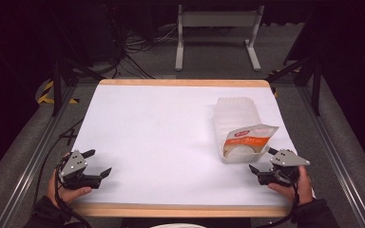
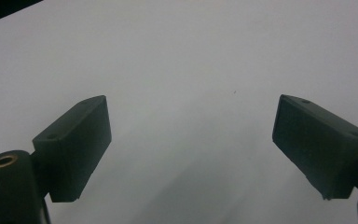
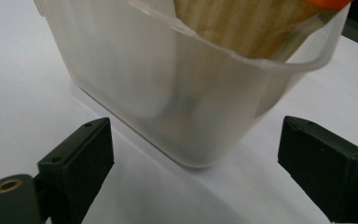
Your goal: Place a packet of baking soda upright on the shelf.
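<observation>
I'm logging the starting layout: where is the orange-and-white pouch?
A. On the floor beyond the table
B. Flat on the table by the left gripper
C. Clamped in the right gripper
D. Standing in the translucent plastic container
D: the pouch sticks up out of the translucent plastic container, ahead of the open right gripper.

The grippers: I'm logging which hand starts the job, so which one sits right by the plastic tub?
The right gripper: its open jaws face the translucent tub holding an orange-and-white bag. The left gripper faces bare white tabletop.

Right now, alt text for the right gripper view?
A translucent plastic container stands on the white table just ahead of the open right gripper, whose black jaws are spread wide. An orange-and-tan pouch leans inside it.
</observation>
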Available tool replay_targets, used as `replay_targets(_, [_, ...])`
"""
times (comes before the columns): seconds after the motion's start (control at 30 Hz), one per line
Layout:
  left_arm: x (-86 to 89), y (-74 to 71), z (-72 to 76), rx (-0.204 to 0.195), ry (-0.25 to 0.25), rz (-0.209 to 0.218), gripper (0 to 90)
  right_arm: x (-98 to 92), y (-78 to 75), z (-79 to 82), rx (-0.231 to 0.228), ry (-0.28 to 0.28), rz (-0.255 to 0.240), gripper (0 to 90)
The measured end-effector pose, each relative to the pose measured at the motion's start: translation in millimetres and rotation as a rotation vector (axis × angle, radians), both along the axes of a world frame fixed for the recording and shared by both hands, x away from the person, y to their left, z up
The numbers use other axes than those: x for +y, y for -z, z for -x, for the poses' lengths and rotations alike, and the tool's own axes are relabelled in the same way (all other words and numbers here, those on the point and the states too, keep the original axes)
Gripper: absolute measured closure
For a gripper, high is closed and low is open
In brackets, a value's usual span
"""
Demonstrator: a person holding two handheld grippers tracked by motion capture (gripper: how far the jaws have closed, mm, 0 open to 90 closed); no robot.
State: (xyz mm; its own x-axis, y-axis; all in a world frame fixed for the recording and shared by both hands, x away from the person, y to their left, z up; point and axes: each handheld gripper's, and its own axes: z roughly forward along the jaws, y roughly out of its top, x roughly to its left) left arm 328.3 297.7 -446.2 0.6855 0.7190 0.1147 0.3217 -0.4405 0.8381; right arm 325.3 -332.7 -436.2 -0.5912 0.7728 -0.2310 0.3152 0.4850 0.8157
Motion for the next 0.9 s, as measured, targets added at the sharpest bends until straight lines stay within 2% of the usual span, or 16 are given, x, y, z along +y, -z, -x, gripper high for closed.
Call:
replay_targets(0.23, [22.1,6.3,2.7,0.028,-0.054,0.102,11.8,1.5,0.2,-3.5,-0.002,-0.003,-0.003,11.0])
replay_targets(0.33, [27.6,7.3,3.8,0.022,-0.069,0.128,11.7,0.5,0.2,-4.7,-0.003,-0.001,-0.011,11.0])
replay_targets(0.73, [27.1,1.6,6.3,-0.016,-0.072,0.143,11.3,0.1,0.4,-4.9,-0.002,-0.001,-0.013,11.0])
replay_targets(0.9, [27.6,1.5,5.8,-0.015,-0.069,0.149,10.7,1.2,-0.6,-3.6,-0.001,0.004,-0.010,11.0])
